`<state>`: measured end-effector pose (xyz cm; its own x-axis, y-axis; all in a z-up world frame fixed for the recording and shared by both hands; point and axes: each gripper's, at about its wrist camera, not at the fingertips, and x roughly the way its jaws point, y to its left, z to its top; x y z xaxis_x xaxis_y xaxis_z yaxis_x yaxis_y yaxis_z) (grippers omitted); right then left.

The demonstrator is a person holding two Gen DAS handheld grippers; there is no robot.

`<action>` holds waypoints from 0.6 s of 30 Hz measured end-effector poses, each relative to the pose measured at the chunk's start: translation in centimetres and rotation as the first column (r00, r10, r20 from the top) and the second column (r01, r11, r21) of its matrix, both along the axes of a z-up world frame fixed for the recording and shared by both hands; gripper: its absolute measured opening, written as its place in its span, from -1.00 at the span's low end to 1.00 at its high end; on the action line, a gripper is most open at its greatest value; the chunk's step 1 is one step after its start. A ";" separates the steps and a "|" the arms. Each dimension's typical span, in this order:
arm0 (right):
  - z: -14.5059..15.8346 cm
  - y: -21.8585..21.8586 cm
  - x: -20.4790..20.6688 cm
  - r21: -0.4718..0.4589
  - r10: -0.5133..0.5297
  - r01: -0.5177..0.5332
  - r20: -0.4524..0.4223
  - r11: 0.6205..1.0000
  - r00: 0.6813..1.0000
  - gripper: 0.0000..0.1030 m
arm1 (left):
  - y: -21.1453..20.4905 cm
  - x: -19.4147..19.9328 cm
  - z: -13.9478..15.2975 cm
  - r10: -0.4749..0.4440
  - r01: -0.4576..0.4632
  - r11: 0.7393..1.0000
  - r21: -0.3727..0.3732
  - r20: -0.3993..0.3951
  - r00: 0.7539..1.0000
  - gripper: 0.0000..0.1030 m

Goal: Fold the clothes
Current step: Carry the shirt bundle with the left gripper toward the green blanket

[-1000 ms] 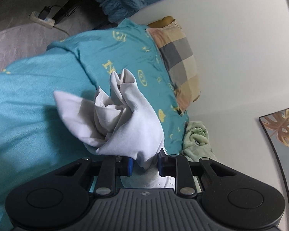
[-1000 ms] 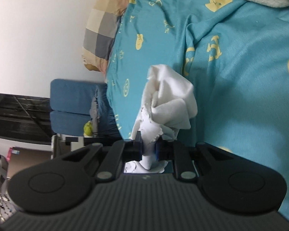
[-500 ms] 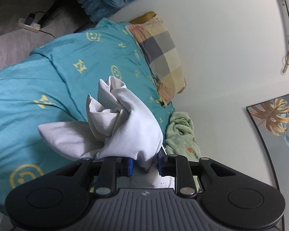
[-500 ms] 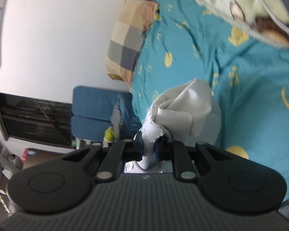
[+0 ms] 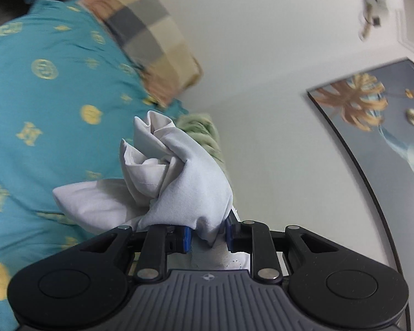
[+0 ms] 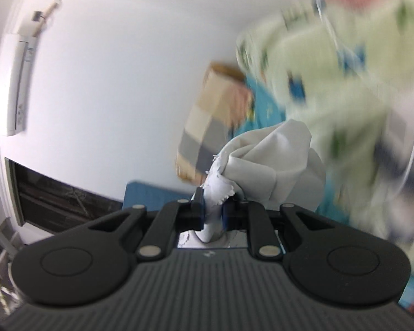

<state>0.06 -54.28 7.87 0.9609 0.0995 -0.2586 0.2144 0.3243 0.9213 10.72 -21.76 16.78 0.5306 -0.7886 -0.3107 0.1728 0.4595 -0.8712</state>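
Note:
A white garment [image 5: 176, 182] hangs bunched in front of my left gripper [image 5: 207, 237], which is shut on a fold of it above the teal bed cover [image 5: 41, 115]. In the right wrist view the same white garment [image 6: 267, 165] is bunched ahead of my right gripper [image 6: 212, 216], which is shut on its frayed edge. Both grippers hold the cloth lifted off the bed. The rest of the garment between the grippers is hidden.
A checked pillow [image 5: 146, 44] lies at the head of the bed against the white wall. A pale green patterned blanket [image 6: 339, 82] fills the right of the right wrist view, blurred; it also shows beyond the garment [image 5: 204, 132]. A framed picture [image 5: 378, 127] hangs on the wall.
Both grippers have swung upward and tilted with the garment still held. The views now take in more wall and less bed, and the green blanket has come close to the right gripper.

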 end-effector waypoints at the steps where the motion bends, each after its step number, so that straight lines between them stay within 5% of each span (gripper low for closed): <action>1: 1.4 -1.6 -0.7 -0.028 -0.017 0.017 0.016 0.999 1.000 -0.72 | -2.3 0.2 1.0 -0.022 0.022 1.000 -0.010 0.016 1.000 -0.53; 6: 6.9 -9.2 -5.4 -0.156 -0.120 0.133 0.091 0.979 0.989 -0.71 | -14.6 0.1 4.6 -0.148 0.155 0.985 -0.075 0.084 0.985 -0.52; 10: 8.3 -13.7 -10.2 -0.254 -0.218 0.243 0.121 0.936 0.968 -0.71 | -24.7 -1.4 3.6 -0.240 0.256 0.963 -0.084 0.162 0.957 -0.52; 15: 3.5 -16.6 -15.9 -0.335 -0.289 0.286 0.042 0.898 0.956 -0.71 | -31.6 -4.8 -3.6 -0.392 0.395 0.919 0.002 0.127 0.911 -0.51; 18: -1.8 -17.3 -18.0 -0.323 -0.284 0.241 -0.091 0.915 0.955 -0.71 | -33.0 -6.9 -8.9 -0.468 0.463 0.882 0.083 0.048 0.882 -0.51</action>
<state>-17.95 -71.57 6.06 0.8962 -0.2555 -0.3628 0.4437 0.4997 0.7439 3.87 -54.75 7.86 0.1279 -0.9282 -0.3495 0.4364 0.3691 -0.8205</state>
